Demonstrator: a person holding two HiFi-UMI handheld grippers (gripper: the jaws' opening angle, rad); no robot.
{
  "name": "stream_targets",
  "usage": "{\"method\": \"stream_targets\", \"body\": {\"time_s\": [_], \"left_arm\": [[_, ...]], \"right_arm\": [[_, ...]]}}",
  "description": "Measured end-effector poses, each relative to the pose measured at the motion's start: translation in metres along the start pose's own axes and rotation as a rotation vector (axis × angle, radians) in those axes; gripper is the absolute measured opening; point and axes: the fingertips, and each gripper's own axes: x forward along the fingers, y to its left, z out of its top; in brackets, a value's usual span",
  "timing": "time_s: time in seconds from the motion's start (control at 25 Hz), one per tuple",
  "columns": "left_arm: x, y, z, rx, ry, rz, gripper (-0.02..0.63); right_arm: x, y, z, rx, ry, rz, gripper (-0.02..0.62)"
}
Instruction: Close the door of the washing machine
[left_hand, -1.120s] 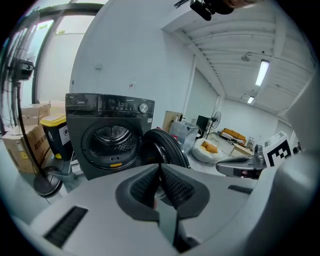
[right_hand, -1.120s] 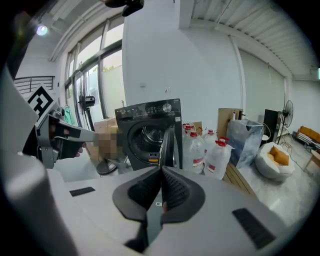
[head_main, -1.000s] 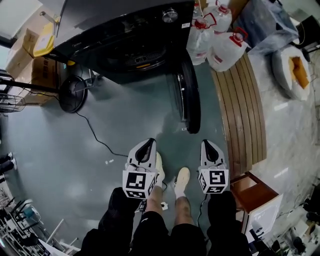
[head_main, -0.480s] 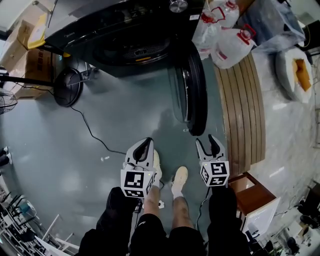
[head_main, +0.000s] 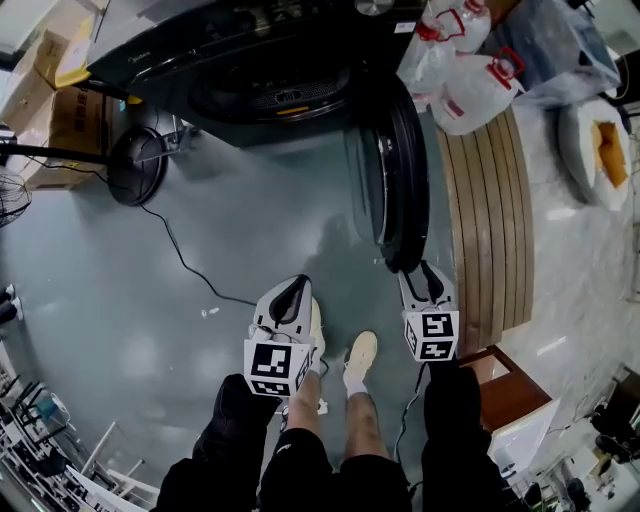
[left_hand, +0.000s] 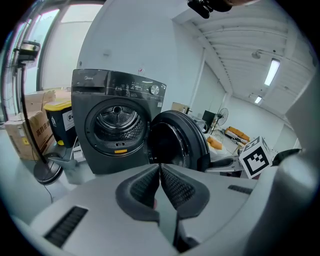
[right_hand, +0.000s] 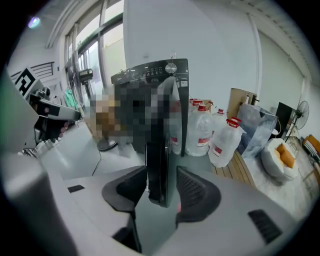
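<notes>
The dark washing machine (head_main: 250, 60) stands at the top of the head view with its round door (head_main: 395, 170) swung wide open toward me, edge on. My right gripper (head_main: 428, 275) is at the door's near edge, jaws wide and closing. In the right gripper view the door edge (right_hand: 160, 150) stands between the pads, which do not visibly press on it. My left gripper (head_main: 293, 290) hangs left of the door, shut on nothing. The left gripper view shows its pads (left_hand: 172, 187) meeting in front of the open drum (left_hand: 115, 125) and the door (left_hand: 175, 142).
A floor fan (head_main: 137, 165) and its cable (head_main: 180, 265) lie left of the machine, beside cardboard boxes (head_main: 50, 110). Water jugs (head_main: 480, 85) and a slatted wooden bench (head_main: 485, 220) are right of the door. A wooden box (head_main: 505, 395) sits at my right, my feet (head_main: 358, 360) below.
The right gripper's jaws went from shut to wide open, and it moved forward to the door's near edge. The machine and door have come closer in the head view. The left gripper stays shut.
</notes>
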Motion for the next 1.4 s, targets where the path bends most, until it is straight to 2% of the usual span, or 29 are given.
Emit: {"method": "stream_targets", "body": {"time_s": [0.28, 0.76, 1.4], "left_arm": [[-0.007, 0.016, -0.004, -0.008, 0.002, 0.019, 0.031], [-0.032, 0.060, -0.007, -0.036, -0.025, 0.072, 0.031], [-0.074, 0.141, -0.009, -0.094, -0.056, 0.162, 0.031]], "right_arm": [[0.006, 0.004, 0.005, -0.012, 0.017, -0.057, 0.084], [0.022, 0.063, 0.017, -0.032, 0.015, 0.016, 0.101], [0.055, 0.150, 0.043, 0.019, 0.023, 0.073, 0.120]]}}
